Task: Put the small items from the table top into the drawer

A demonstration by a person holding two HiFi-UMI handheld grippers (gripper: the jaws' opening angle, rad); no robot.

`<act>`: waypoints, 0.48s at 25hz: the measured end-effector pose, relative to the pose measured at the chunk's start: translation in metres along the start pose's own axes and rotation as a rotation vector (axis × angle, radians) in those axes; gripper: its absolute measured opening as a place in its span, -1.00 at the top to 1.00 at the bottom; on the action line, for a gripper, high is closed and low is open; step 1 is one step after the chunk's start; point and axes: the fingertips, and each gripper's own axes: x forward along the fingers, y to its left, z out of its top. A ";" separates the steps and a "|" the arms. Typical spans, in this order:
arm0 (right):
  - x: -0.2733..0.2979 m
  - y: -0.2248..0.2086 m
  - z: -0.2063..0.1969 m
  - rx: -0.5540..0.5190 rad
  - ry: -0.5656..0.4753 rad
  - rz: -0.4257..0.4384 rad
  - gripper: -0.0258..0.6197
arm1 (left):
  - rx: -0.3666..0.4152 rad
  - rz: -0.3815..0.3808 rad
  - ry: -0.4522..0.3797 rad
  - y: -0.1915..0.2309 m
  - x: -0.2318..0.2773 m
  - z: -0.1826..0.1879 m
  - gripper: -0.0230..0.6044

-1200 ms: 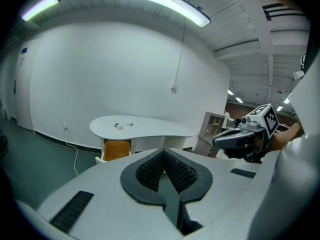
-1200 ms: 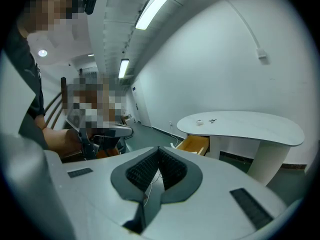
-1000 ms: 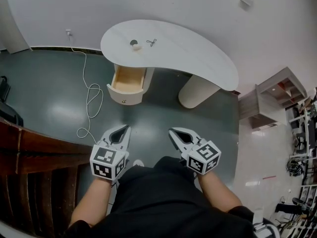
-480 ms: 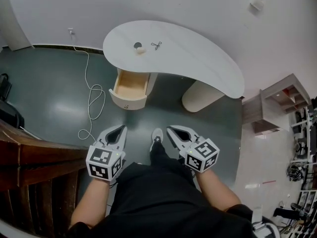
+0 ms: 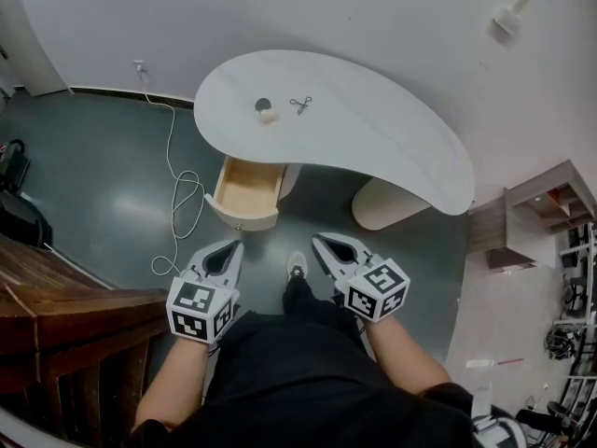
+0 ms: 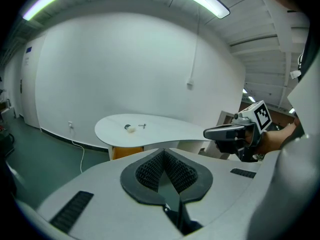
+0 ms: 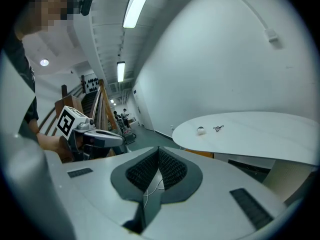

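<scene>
Both grippers are held low in front of the person, side by side, pointing toward the table and well short of it.

Left gripper (image 5: 237,246): jaws closed, ribbed pads meeting at the tips, nothing held between them.
Right gripper (image 5: 318,242): jaws likewise closed tip to tip, empty.

A shoe (image 5: 297,267) of the person shows on the dark floor between the two grippers.

White kidney-shaped table (image 5: 373,129) stands against the wall, ahead of both grippers. Two small items lie on its left end, close to each other but apart:
- a small round item (image 5: 265,109), part dark and part pale; what it is cannot be told.
- a small dark wiry item (image 5: 300,104), just to its right in the head view; too small to name.

In both gripper views the two items sit above and beyond the jaw tips, far from any contact.

Drawer (image 5: 244,183): pulled open under the table's left end, pale wood inside, nothing visible in it. It lies between the items and the left gripper, nearer the left gripper than the right.

A white cable (image 5: 177,194) runs from the wall across the floor to the left of the drawer. Dark wooden railing (image 5: 56,315) is at the person's left.
</scene>
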 end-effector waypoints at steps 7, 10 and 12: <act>0.041 -0.072 0.045 -0.014 0.009 0.042 0.92 | -0.015 0.050 0.004 0.030 0.072 0.054 0.88; 0.058 -0.103 0.061 -0.030 0.018 0.062 0.92 | -0.023 0.071 0.004 0.039 0.102 0.074 0.88; 0.067 -0.120 0.072 -0.035 0.020 0.085 0.92 | -0.026 0.083 0.005 0.043 0.119 0.085 0.88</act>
